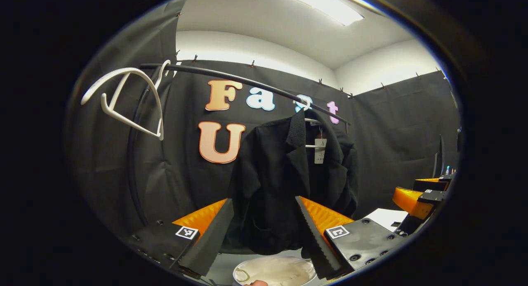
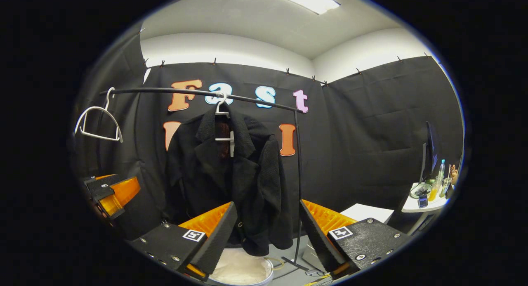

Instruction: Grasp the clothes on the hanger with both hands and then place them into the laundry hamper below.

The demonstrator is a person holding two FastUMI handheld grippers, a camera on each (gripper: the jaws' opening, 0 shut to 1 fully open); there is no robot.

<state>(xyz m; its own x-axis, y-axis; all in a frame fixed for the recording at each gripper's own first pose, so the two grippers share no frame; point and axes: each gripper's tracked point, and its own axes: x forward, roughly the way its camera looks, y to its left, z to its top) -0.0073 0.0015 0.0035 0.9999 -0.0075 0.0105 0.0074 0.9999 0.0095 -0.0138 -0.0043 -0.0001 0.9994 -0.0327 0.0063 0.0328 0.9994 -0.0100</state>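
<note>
Black-draped booth: jacket hangs at rail midspan over hamper. Both grippers spread (approach step); next, close in on the jacket.

No text can be read. A white tag hangs inside the collar of the black jacket, its print too small to make out. Square black-and-white markers sit on the gripper bodies, bearing patterns, not words.
</note>
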